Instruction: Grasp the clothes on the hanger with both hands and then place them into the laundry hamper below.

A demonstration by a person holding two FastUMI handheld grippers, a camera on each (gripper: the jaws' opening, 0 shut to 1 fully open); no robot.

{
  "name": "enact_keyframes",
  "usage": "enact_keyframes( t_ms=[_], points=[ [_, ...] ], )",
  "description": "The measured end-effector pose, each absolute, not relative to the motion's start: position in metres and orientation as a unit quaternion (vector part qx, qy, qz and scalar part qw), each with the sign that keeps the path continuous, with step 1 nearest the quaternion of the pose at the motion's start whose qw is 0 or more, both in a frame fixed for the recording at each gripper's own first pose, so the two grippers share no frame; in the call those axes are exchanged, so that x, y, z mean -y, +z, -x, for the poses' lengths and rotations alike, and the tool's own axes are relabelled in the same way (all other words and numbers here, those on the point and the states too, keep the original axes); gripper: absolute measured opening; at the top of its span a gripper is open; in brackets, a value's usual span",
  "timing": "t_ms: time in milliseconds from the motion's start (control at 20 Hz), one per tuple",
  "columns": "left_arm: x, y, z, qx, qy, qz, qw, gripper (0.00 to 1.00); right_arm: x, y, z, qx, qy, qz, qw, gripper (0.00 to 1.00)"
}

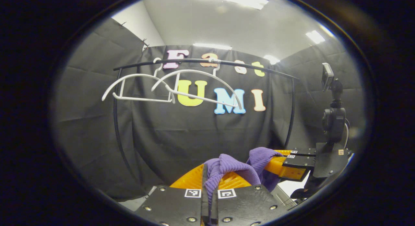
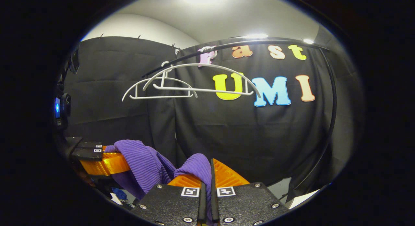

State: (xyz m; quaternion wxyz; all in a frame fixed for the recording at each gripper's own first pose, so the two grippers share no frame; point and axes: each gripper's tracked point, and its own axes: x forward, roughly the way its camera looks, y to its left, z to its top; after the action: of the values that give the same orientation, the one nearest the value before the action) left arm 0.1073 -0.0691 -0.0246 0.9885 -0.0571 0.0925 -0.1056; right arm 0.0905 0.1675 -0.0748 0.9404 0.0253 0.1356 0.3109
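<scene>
A purple ribbed knit garment is bunched between my two grippers, below the rack. My left gripper is shut on one fold of it, and cloth rises out of the closed jaws. To its right, my right gripper pinches another fold. In the right gripper view, my right gripper is shut on the purple garment, which drapes left over my left gripper. Two white hangers hang bare on the black rail, above and behind the cloth.
The rack's black uprights curve down at either side. The bare white hangers sit overhead in the right gripper view. A camera mount stands on the right gripper's body. A pale strip of floor shows low on the right.
</scene>
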Motion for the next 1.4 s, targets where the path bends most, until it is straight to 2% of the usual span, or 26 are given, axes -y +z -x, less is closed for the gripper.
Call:
enact_keyframes(
  t_ms=[50, 100, 150, 200, 450, 500, 550, 600, 850, 1050, 1150, 1300, 1400],
  points=[
    [0.069, -0.036, -0.106, -0.101, -0.107, 0.059, 0.987, 0.04, -0.169, -0.084, -0.085, -0.144, 0.312, -0.025, 0.939, 0.05],
    [0.069, -0.047, -0.107, -0.109, -0.105, 0.06, 0.987, 0.08, -0.171, -0.091, -0.082, -0.152, 0.313, -0.024, 0.937, 0.05],
    [0.067, -0.058, -0.108, -0.118, -0.103, 0.059, 0.986, 0.08, -0.172, -0.1, -0.078, -0.163, 0.312, -0.019, 0.936, 0.05],
    [0.065, -0.069, -0.106, -0.128, -0.101, 0.058, 0.985, 0.04, -0.172, -0.109, -0.075, -0.17, 0.309, -0.013, 0.936, 0.07],
    [0.063, -0.132, -0.099, -0.189, -0.09, 0.066, 0.976, 0.05, -0.164, -0.173, -0.058, -0.23, 0.289, 0.01, 0.929, 0.07],
    [0.06, -0.148, -0.093, -0.203, -0.085, 0.071, 0.973, 0.09, -0.164, -0.186, -0.055, -0.242, 0.287, 0.017, 0.927, 0.07],
    [0.056, -0.162, -0.091, -0.214, -0.078, 0.073, 0.971, 0.09, -0.164, -0.199, -0.052, -0.254, 0.286, 0.026, 0.924, 0.07],
    [0.05, -0.177, -0.091, -0.226, -0.07, 0.074, 0.969, 0.04, -0.162, -0.209, -0.049, -0.264, 0.283, 0.034, 0.922, 0.07],
    [0.043, -0.226, -0.091, -0.283, -0.04, 0.066, 0.956, 0.07, -0.159, -0.254, -0.026, -0.311, 0.288, 0.066, 0.904, 0.13],
    [0.031, -0.265, -0.069, -0.336, -0.028, 0.055, 0.94, 0.1, -0.151, -0.285, -0.004, -0.336, 0.283, 0.085, 0.894, 0.29],
    [0.028, -0.282, -0.057, -0.368, -0.026, 0.045, 0.929, 0.12, -0.15, -0.299, 0.005, -0.358, 0.286, 0.091, 0.884, 0.47],
    [0.03, -0.3, -0.041, -0.383, -0.024, 0.042, 0.922, 0.57, -0.152, -0.298, 0.005, -0.368, 0.291, 0.085, 0.879, 0.82],
    [0.027, -0.294, -0.038, -0.374, -0.023, 0.041, 0.926, 0.87, -0.15, -0.294, 0.003, -0.361, 0.289, 0.094, 0.882, 0.89]
  ],
)
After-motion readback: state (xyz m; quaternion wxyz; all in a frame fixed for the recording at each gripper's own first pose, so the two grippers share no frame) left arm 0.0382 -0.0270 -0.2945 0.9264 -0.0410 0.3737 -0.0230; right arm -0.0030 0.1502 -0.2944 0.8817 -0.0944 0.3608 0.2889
